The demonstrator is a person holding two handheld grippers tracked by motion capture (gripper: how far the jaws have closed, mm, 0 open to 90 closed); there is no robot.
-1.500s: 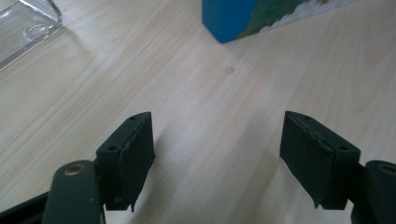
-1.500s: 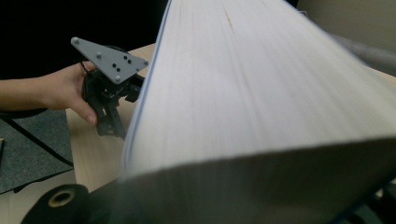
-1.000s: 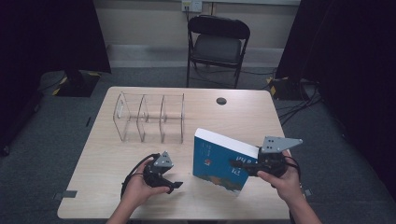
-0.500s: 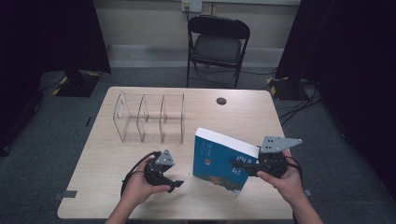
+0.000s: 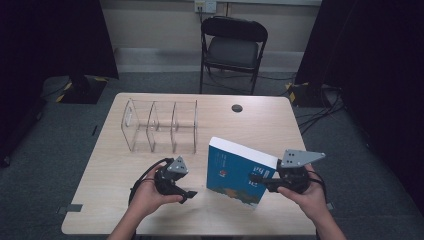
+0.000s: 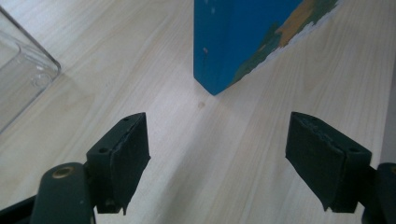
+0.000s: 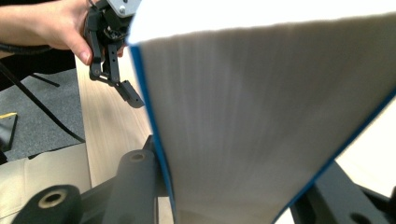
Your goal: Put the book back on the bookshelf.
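Two black two-jaw grippers are held at the near edge of the light wooden table (image 5: 120,165), one per hand. The right gripper (image 5: 260,181), w/ its grey three-cornered plate on top, is clamped on the thick blue-covered book with white page edges (image 5: 239,170): in the right gripper view the page block (image 7: 261,116) is seen pinched between the jaws, one jaw on each cover, the blue cover edge running along the left side of the pages. The book is kept upright on its lower edge on the table, tilted a bit, just left of the right gripper and between the two hands. The front cover, blue w/ an orange and green picture low down, is turned toward the person.

The left gripper (image 5: 186,192) is held low over the table, apart from the book, its jaws spread wide w/ nothing between them; in the left gripper view only bare wood lies between the pads, and the book's lower corner (image 6: 219,60) stands ahead of them, not touched. A clear plastic divider rack with three compartments (image 5: 160,125) stands beyond the left gripper, farther up the table; its curved edge (image 6: 28,70) is seen at upper left in the left gripper view. A black folding chair (image 5: 232,47) is placed past the table's far edge.
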